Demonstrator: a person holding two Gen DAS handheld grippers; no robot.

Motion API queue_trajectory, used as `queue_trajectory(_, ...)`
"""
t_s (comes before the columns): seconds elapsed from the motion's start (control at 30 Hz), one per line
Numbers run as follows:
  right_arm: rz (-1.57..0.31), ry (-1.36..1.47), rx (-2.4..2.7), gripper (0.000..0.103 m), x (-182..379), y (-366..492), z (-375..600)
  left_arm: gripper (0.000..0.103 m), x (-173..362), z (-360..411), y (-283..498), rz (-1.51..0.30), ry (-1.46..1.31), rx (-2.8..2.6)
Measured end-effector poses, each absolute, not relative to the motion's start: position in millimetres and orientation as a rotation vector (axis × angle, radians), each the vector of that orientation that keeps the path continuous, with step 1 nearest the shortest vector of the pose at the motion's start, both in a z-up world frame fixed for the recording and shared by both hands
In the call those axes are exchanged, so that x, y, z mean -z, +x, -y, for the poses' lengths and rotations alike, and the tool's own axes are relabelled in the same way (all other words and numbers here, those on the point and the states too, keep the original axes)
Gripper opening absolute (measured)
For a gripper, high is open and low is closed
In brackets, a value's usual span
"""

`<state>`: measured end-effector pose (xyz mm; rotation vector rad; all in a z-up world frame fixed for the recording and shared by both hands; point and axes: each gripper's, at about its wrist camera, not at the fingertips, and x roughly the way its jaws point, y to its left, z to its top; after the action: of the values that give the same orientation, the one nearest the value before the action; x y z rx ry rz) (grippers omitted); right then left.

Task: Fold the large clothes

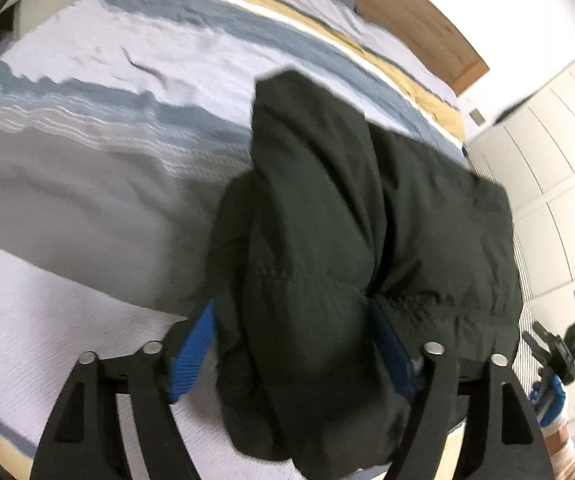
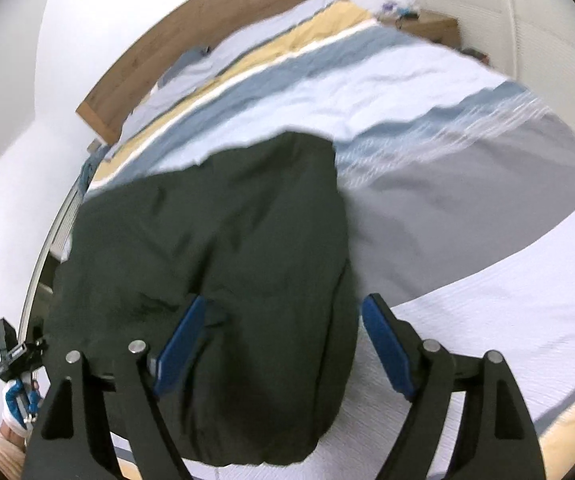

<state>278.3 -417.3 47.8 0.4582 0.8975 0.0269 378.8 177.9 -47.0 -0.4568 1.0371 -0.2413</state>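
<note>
Two grippers stand over one dark padded garment [image 1: 327, 240], which looks like a black-green quilted jacket, folded into a thick bundle on the striped bedspread [image 1: 107, 80] of a bed with a wooden headboard [image 2: 207, 12]. The bundle lies near the foot of the bed, toward the side where white panelled wardrobe doors [image 1: 547, 160] stand.

Left gripper [image 1: 287, 340]: its jaws are wide apart with the near end of the bundle bulging up between them. The blue pads [image 1: 191, 352] sit beside the fabric, and I cannot tell whether they brush it, but they do not pinch it. Right gripper [image 2: 283, 344]: also wide open, one blue pad [image 2: 179, 348] lying over the dark cloth and the other pad over the pale bedspread just past the bundle's edge, so it straddles that edge without holding it.

Each wrist view catches the other gripper at its margin, with a blue-and-white gloved hand [image 1: 549, 400] on the handle, so the two stand side by side along the same near hem. With both sets of jaws spread and nothing clamped, the garment rests on its own weight, which suggests a fold just laid down and let go, or a fresh grip being lined up.
</note>
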Motion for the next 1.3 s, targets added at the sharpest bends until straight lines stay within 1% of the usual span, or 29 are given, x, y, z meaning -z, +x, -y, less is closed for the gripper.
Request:
queue_trajectory(0.07, -0.895, 0.429, -0.030, 0.080, -70, 276, 400, 0.085, 38, -200, 362, -1.006, -0.476, 0.213)
queue_trajectory(0.13, -0.892, 0.396, -0.040, 0.080, -85, 265, 389, 0.085, 22, -210, 352, -0.993, -0.459, 0.185)
queue_trajectory(0.4, -0.919, 0.262, -0.074, 0.081, -131, 224, 322, 0.086, -36, -202, 279, -0.945, -0.293, 0.147)
queue_trajectory(0.63, -0.919, 0.210, -0.068, 0.081, -155, 184, 276, 0.087, -53, -173, 222, -0.934, -0.261, 0.131)
queue_trajectory(0.7, -0.914, 0.204, -0.059, 0.081, -158, 175, 270, 0.094, -55, -163, 210, -0.928, -0.264, 0.117)
queue_trajectory(0.83, -0.907, 0.184, -0.040, 0.081, -166, 157, 257, 0.097, -61, -144, 189, -0.913, -0.237, 0.113)
queue_trajectory(0.97, -0.897, 0.166, -0.025, 0.081, -176, 142, 248, 0.102, -69, -131, 174, -0.890, -0.219, 0.123)
queue_trajectory(1.13, -0.874, 0.130, -0.015, 0.081, -187, 130, 236, 0.103, -79, -119, 163, -0.877, -0.179, 0.117)
queue_trajectory(1.3, -0.851, 0.118, -0.017, 0.081, -197, 125, 227, 0.103, -85, -104, 159, -0.874, -0.083, 0.102)
